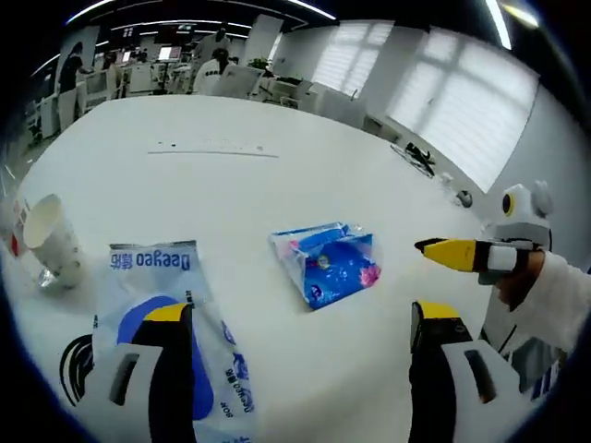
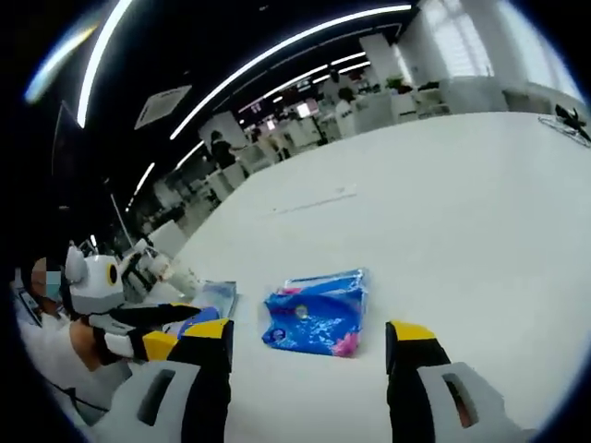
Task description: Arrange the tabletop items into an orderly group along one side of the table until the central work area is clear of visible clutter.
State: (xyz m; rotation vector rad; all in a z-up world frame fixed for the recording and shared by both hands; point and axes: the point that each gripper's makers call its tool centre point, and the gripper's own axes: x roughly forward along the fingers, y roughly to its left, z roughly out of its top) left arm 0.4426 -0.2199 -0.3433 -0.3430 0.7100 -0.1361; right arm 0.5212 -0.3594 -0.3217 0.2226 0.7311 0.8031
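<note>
A blue tissue pack (image 1: 328,263) lies on the white table (image 1: 277,120), just ahead of my left gripper (image 1: 300,318), which is open with nothing between its jaws. A pale Deeyeo wipes pack (image 1: 157,277) lies flat under its left jaw. A white paper cup (image 1: 51,238) sits tilted at the far left. My right gripper (image 1: 452,254) comes in from the right, held by a white-sleeved hand. In the right gripper view the same blue tissue pack (image 2: 314,314) lies just beyond my open right gripper (image 2: 309,337). The left gripper (image 2: 159,329) shows at the left, over the wipes pack (image 2: 217,297).
A long thin white strip (image 1: 212,149) lies farther out on the table, and dark cables (image 1: 416,159) lie near the right edge. Bare tabletop (image 2: 462,203) spreads beyond the blue pack. Desks and people stand in the background.
</note>
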